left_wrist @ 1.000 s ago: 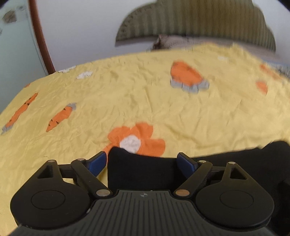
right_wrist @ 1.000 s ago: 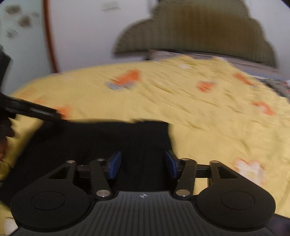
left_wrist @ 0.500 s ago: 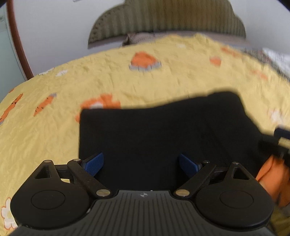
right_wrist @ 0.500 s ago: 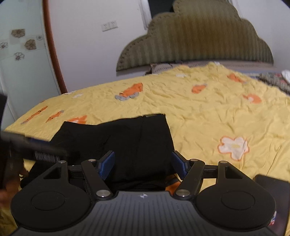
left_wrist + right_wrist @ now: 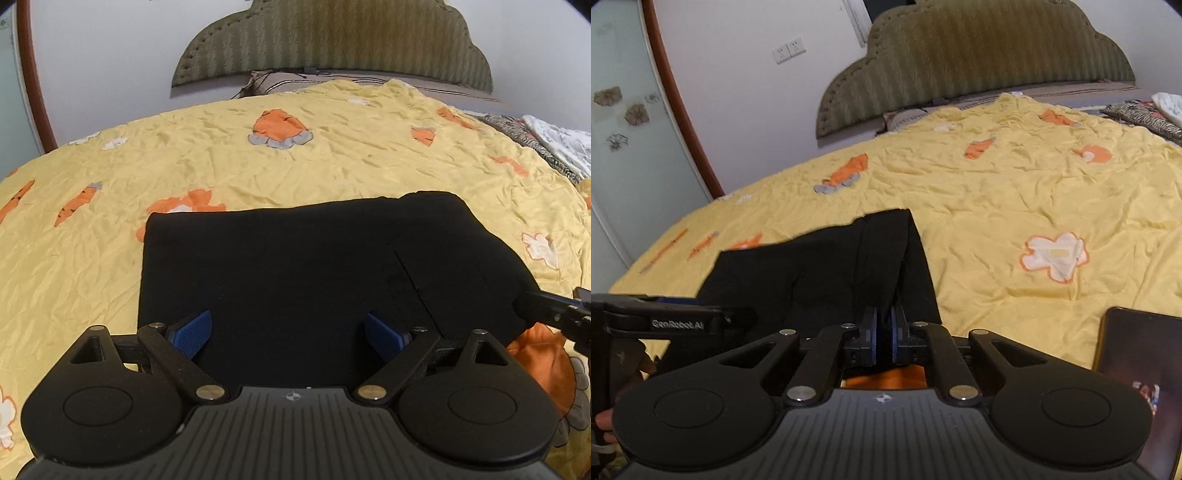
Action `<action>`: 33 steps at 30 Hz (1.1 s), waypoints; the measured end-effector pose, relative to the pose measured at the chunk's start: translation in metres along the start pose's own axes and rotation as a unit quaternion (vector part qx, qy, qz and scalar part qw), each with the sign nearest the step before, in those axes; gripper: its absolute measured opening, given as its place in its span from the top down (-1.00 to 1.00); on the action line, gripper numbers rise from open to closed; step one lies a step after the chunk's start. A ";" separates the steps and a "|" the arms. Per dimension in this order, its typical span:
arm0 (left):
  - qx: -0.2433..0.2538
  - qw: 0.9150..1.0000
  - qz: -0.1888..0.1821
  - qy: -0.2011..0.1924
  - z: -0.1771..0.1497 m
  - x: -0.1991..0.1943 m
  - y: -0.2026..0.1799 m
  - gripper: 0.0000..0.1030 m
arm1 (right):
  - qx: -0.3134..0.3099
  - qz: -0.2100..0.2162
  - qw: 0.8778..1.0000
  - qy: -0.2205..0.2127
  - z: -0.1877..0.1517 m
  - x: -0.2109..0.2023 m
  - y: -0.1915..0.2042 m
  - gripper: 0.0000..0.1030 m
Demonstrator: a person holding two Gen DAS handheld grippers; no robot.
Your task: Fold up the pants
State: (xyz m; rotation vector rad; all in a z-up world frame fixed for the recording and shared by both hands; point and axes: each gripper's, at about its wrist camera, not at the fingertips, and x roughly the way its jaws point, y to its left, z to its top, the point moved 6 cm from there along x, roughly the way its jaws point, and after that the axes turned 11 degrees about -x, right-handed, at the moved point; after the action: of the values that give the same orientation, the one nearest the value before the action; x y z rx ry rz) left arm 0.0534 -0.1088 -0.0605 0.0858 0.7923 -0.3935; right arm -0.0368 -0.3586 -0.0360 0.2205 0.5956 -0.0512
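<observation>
Pants: your black pants (image 5: 295,266) lie folded into a flat, roughly rectangular block on the yellow bedspread (image 5: 258,173), near the edge closest to you; the far edge runs straight, with a raised step at its right end.
Pants from the right: on the right wrist view the same pants (image 5: 820,273) show a lengthwise crease, and the right side rises in a narrow ridge towards your gripper.
Left gripper: your left gripper (image 5: 288,330) has its blue pads (image 5: 194,330) spread wide over the near part of the cloth, pinching nothing; whether they touch the fabric you cannot tell.
Right gripper: your right gripper (image 5: 883,334) has its pads pressed together on a fold at the near right edge of the pants.
Grippers together: your right gripper shows at the right edge of the left wrist view (image 5: 554,314), at the pants' right corner; your left one shows at the left edge of the right wrist view (image 5: 665,321), over the left part of the cloth.
Bedspread: wrinkled, printed with orange carrots and white flowers, one flower (image 5: 1054,256) lying right of the pants.
Phone: a dark phone (image 5: 1134,369) rests on the bedspread, right of your right gripper, its screen faintly lit.
Headboard: an olive ribbed headboard (image 5: 332,40) stands against the white wall beyond the bed.
</observation>
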 end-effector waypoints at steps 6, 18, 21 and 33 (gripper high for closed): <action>-0.010 1.000 0.002 -0.009 0.010 -0.002 0.008 -0.78 | -0.034 -0.079 0.996 -0.020 0.019 -0.010 0.002 0.54; -0.074 0.994 0.074 0.025 0.060 0.062 0.048 -0.82 | -0.022 0.020 0.999 0.045 0.079 0.121 0.017 0.55; -0.099 0.993 0.064 0.017 0.063 0.054 0.055 -0.74 | -0.023 0.010 0.999 0.025 0.083 0.102 0.021 0.54; -0.050 0.997 0.056 0.022 0.022 0.029 0.028 -0.83 | -0.118 -0.053 0.991 0.032 0.043 0.054 0.040 0.52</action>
State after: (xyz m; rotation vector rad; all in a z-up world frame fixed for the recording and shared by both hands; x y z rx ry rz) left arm 0.0976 -0.0965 -0.0679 0.0454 0.8445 -0.2458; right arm 0.0359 -0.3286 -0.0241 -0.0392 0.6704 -0.0753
